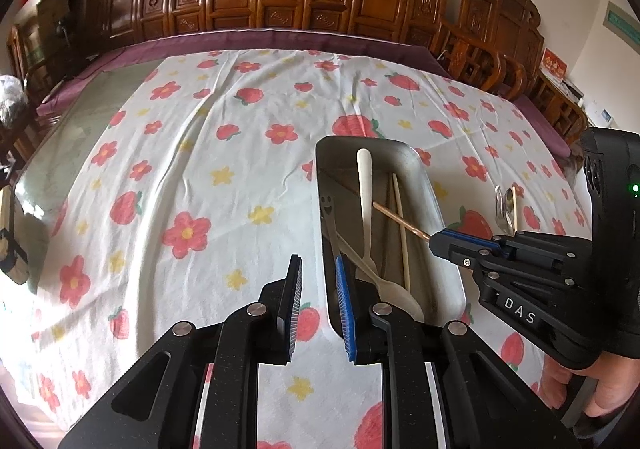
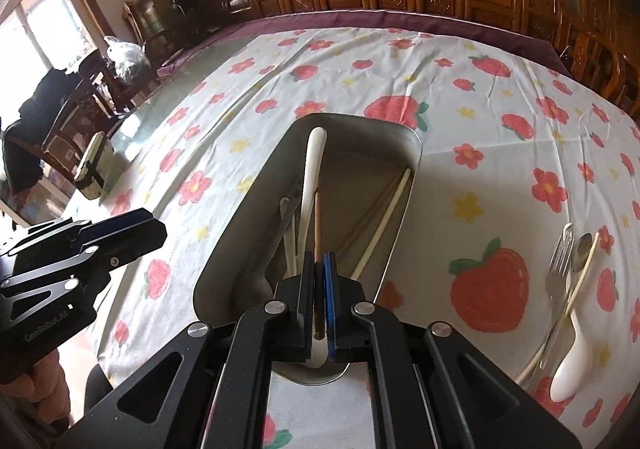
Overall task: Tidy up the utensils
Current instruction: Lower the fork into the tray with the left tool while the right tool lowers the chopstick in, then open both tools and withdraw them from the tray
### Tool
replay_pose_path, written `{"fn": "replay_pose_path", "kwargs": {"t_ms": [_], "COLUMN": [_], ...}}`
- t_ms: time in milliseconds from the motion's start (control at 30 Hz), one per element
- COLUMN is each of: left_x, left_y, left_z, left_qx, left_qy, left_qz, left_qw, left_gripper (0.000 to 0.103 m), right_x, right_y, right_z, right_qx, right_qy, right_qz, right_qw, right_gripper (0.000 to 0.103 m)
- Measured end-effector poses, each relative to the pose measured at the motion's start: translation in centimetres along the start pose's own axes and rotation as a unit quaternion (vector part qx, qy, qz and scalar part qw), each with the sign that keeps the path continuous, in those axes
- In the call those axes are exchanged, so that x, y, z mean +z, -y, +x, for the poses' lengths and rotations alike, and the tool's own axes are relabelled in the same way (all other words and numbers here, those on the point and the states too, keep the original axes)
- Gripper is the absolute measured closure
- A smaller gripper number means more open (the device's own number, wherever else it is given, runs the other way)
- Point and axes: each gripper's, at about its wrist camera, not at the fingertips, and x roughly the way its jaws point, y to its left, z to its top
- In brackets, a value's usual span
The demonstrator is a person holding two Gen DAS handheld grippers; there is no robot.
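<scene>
While the right gripper [image 2: 319, 261] pinches a brown chopstick [image 2: 317, 225] over the metal tray [image 1: 448, 261], the left gripper [image 1: 318, 291] waits slightly parted at the tray's edge, so releasing it inside seems next.

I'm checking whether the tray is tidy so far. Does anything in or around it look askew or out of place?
Yes. In the metal tray, the brown chopstick held by the right hand-held gripper crosses the pale chopstick at an angle. A fork, spoons and another chopstick lie on the cloth outside the tray.
</scene>
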Motion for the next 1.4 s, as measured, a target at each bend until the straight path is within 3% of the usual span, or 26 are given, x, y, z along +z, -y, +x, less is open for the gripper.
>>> {"fn": "replay_pose_path", "kwargs": {"t_ms": [533, 800, 1033, 1133, 1300, 1333, 1367, 1400], "left_x": [0.0, 0.1, 0.2, 0.1, -0.1, -0.1, -0.2, -0.2], "left_y": [1.4, 2.9, 5.4, 6.7, 8.9, 9.3, 9.8, 10.2], "left_z": [-0.5, -1.1, -1.5, -1.7, -1.5, -1.5, -1.4, -1.4], "left_qx": [0.001, -0.005, -0.012, -0.017, -0.027, -0.029, -0.031, -0.035], "left_qy": [0.004, 0.010, 0.015, 0.021, 0.019, 0.019, 0.020, 0.024], "left_qz": [0.012, 0.020, 0.035, 0.038, 0.045, 0.046, 0.047, 0.049], "left_qw": [0.9999, 0.9997, 0.9992, 0.9989, 0.9984, 0.9984, 0.9982, 0.9979], "left_gripper": [0.082, 0.081, 0.076, 0.063, 0.062, 0.058, 0.044, 0.040], "right_x": [-0.8, -1.6, -4.2, -5.5, -7.6, -7.9, -8.4, -8.7], "right_y": [0.0, 1.9, 5.8, 7.5, 10.6, 11.1, 11.9, 12.4], "right_z": [-1.7, -4.5, -8.2, -9.5, -11.0, -11.2, -11.5, -11.7], "right_qx": [0.080, 0.053, 0.008, -0.006, -0.031, -0.035, -0.041, -0.045], "right_qy": [0.011, 0.038, 0.053, 0.055, 0.052, 0.051, 0.050, 0.050], "right_qz": [-0.006, -0.014, -0.021, -0.017, -0.004, -0.002, 0.001, 0.004], "right_qw": [0.997, 0.998, 0.998, 0.998, 0.998, 0.998, 0.998, 0.998], "right_gripper": [0.083, 0.083, 0.083, 0.084, 0.084, 0.083, 0.080, 0.078]}}
